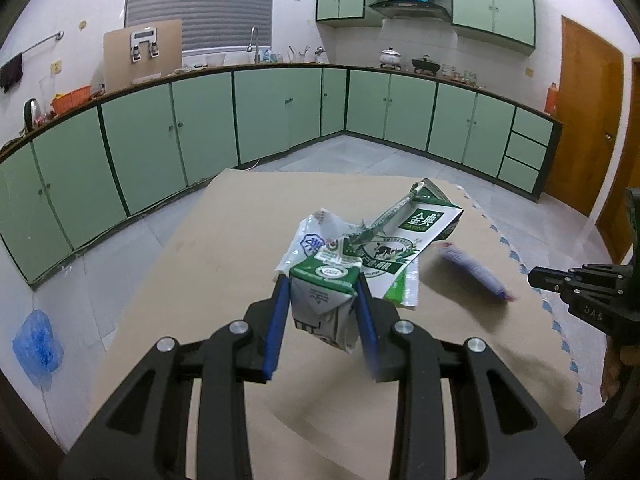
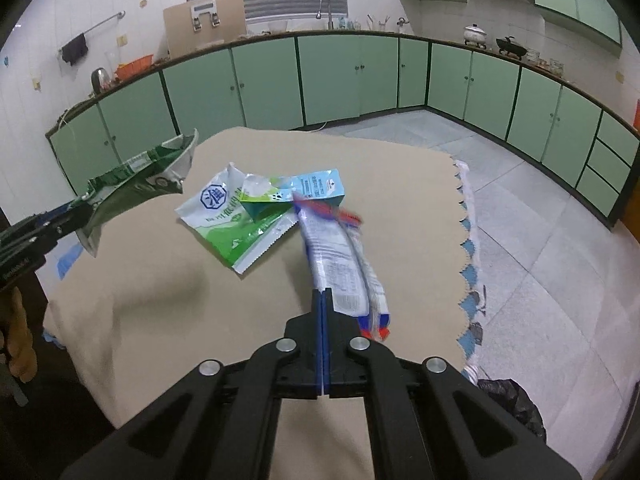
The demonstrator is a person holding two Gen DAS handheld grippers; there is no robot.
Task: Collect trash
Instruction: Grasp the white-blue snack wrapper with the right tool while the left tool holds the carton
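Note:
My left gripper (image 1: 322, 280) is shut on a crumpled green and white milk carton (image 1: 326, 300) with a straw, held above the beige table (image 1: 224, 240); the carton also shows in the right wrist view (image 2: 136, 184). My right gripper (image 2: 325, 294) is shut on the edge of a white, blue and red wrapper (image 2: 340, 256), which is blurred and lifted over the table. A green and white pouch (image 2: 228, 224) and a small blue carton (image 2: 316, 190) lie on the table beyond it.
Green kitchen cabinets (image 1: 200, 128) line the far walls. A black trash bag (image 2: 516, 404) sits on the floor at the right of the table. A blue plastic bag (image 1: 38, 344) lies on the floor at the left. A wooden door (image 1: 588, 112) is at the right.

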